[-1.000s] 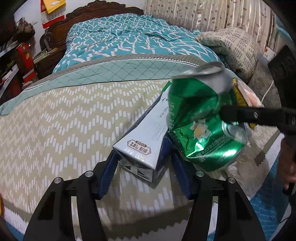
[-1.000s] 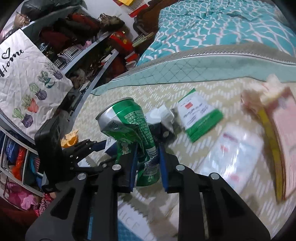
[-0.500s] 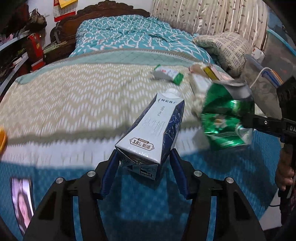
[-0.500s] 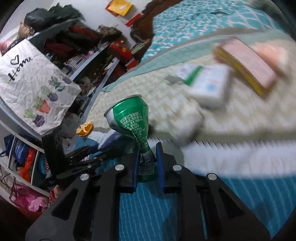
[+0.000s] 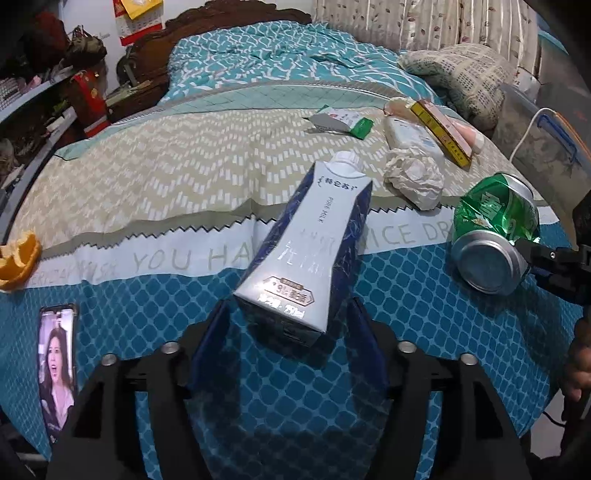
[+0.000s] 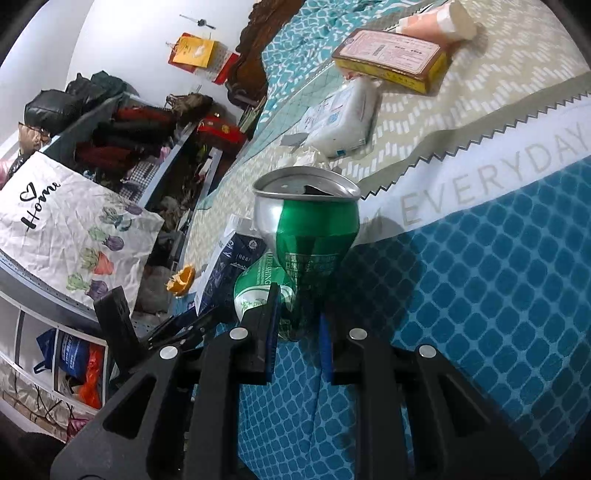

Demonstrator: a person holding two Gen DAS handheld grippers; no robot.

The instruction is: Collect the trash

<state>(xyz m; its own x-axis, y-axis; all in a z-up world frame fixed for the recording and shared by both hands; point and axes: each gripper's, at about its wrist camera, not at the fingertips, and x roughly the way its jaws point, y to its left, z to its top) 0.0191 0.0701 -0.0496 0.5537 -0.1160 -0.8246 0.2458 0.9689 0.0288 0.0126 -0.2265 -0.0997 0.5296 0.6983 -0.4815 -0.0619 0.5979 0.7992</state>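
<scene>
My left gripper (image 5: pixel 290 325) is shut on a blue-and-white milk carton (image 5: pixel 314 251), held above the bed's blue end. My right gripper (image 6: pixel 297 321) is shut on a crushed green can (image 6: pixel 306 236); the can also shows at the right of the left wrist view (image 5: pixel 495 236). The carton shows beside the can in the right wrist view (image 6: pixel 229 266). Loose on the bed lie a crumpled tissue (image 5: pixel 413 177), a green-and-white packet (image 5: pixel 343 122) and an orange peel (image 5: pixel 18 258).
A phone (image 5: pixel 57 369) with a lit screen lies at the bed's near left. A tissue pack (image 6: pixel 340 118), a yellow-edged box (image 6: pixel 391 59) and a pink tube (image 6: pixel 439 18) lie further up the bed. Cluttered shelves (image 6: pixel 110 147) stand along the left side.
Both grippers have pulled back from the beige blanket toward the foot of the bed, carrying the carton and the can. More of the bed, the phone and the peel have come into view.
</scene>
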